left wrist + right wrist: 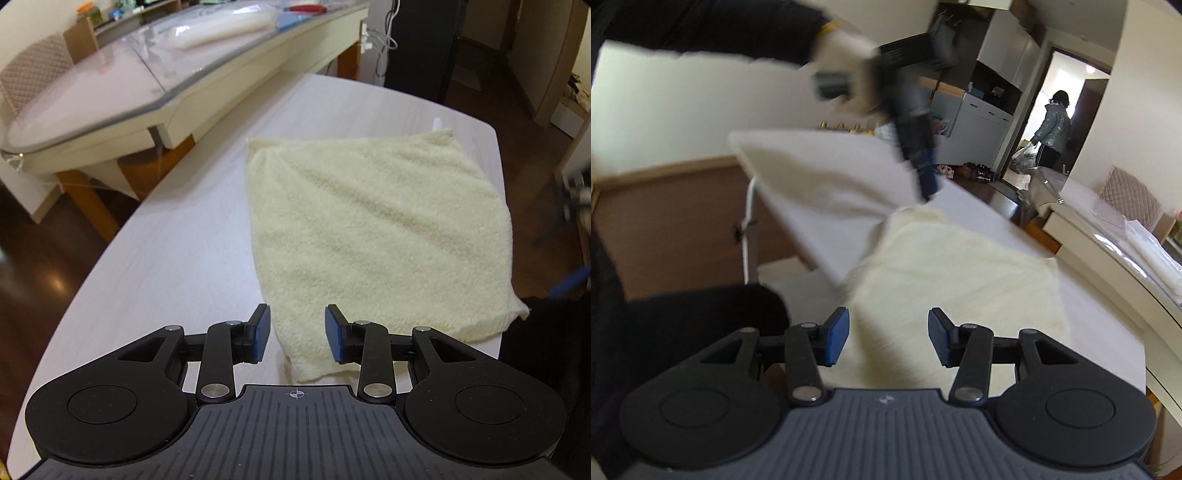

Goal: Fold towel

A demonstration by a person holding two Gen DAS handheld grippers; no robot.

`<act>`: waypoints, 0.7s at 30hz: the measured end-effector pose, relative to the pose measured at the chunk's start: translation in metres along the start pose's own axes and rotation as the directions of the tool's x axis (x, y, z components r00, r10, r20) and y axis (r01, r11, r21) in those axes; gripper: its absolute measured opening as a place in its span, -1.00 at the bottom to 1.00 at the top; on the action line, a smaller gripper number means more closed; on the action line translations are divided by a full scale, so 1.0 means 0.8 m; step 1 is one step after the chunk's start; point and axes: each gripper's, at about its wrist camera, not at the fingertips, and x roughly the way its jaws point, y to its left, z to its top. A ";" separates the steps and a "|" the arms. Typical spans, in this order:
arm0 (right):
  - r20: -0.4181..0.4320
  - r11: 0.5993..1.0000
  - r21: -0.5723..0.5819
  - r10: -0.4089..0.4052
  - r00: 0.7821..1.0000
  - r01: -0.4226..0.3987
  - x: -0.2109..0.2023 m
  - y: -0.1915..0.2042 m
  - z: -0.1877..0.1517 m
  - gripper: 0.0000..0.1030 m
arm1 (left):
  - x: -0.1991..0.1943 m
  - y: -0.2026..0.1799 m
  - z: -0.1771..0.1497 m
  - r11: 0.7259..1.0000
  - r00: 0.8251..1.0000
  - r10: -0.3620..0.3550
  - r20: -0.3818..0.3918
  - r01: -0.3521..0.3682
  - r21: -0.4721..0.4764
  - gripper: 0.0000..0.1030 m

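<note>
A cream towel (376,229) lies flat, folded into a rough square, on the white table (177,266). My left gripper (297,338) is open and empty, its blue pads either side of the towel's near corner, just above it. In the right wrist view the same towel (960,280) lies on the table (1108,343), blurred by motion. My right gripper (888,338) is open and empty over the towel's near edge. The left gripper (925,177) shows there too, blurred, held by a gloved hand above the towel's far corner.
A second long table with a glass top (147,92) stands to the left, with bags on it. Dark wood floor (44,266) lies around the table. A black chair back (701,325) is near the table edge. A person (1052,125) stands in a far doorway.
</note>
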 end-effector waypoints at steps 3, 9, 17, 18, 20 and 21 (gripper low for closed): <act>-0.046 0.991 -0.102 -0.092 0.995 0.087 0.020 0.049 -0.014 0.00 | -0.003 -0.006 0.001 1.000 1.000 0.007 0.007 -0.007 0.005 -0.29; -0.059 0.946 -0.237 -0.243 0.968 0.223 0.054 0.096 -0.026 -0.05 | -0.007 -0.020 -0.002 1.000 1.000 -0.002 0.014 0.002 0.026 -0.29; -0.068 0.930 -0.302 -0.239 0.969 0.208 0.048 0.092 -0.027 -0.88 | -0.014 -0.008 -0.014 1.000 0.999 0.028 0.040 -0.028 -0.005 -0.29; -0.064 0.935 -0.295 -0.223 0.973 0.195 0.037 0.086 -0.023 -0.88 | -0.015 -0.006 -0.017 0.999 0.998 0.034 0.044 -0.034 -0.012 -0.29; -0.055 0.927 -0.320 -0.223 0.973 0.195 0.023 0.080 -0.014 -0.88 | -0.012 -0.003 -0.017 0.999 0.998 0.044 0.053 -0.044 -0.019 -0.29; -0.050 0.921 -0.338 -0.221 0.974 0.191 0.015 0.077 -0.009 -0.88 | -0.010 -0.003 -0.016 0.999 0.997 0.046 0.054 -0.046 -0.016 -0.29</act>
